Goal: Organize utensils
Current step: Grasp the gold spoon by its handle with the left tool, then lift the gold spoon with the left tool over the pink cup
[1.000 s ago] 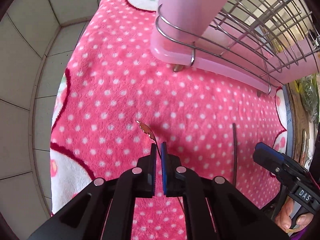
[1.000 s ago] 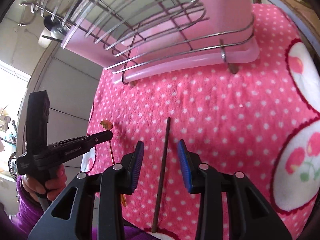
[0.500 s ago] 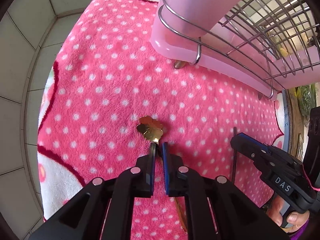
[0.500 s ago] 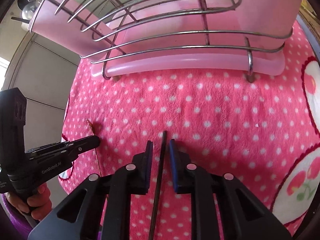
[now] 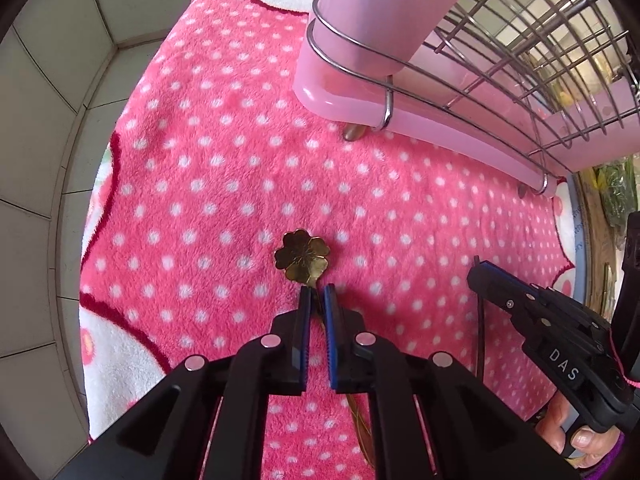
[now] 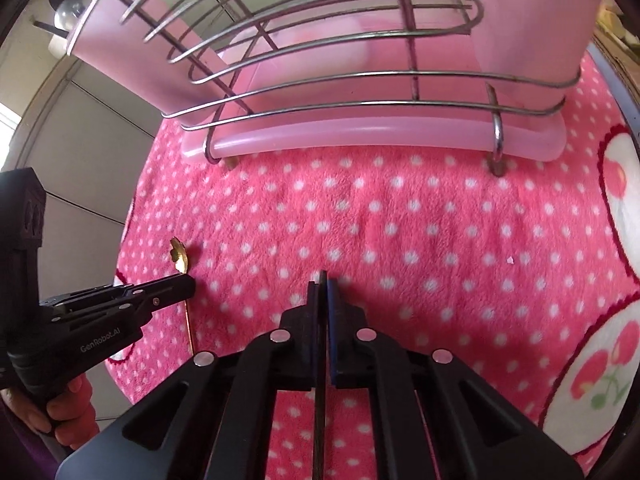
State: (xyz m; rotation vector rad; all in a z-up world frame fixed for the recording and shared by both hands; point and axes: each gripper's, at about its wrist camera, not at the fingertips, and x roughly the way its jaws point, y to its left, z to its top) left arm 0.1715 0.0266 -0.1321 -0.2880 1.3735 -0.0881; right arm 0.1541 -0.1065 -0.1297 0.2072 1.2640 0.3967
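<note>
Left gripper (image 5: 318, 294): jaws closing on the spoon (image 5: 301, 256) neck, long axis along the jaws. Right gripper (image 6: 322, 280): jaws clamped on the chopstick (image 6: 320, 420), likewise aligned. Both utensils lie on the cloth (image 5: 240, 160), nearer than the rack (image 6: 360, 80); the rack stands beyond.

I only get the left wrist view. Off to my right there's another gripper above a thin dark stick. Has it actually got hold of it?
Observer: Yes. The right gripper is shut on that stick, a dark chopstick that runs back between its pads.
Operator: Is the cloth dotted all over?
Observer: No. On its right side the cloth has white patches printed with cherries.
Operator: Anything behind the rack?
Observer: Something round and shiny shows past the far left corner of the rack. I cannot tell what it is.
</note>
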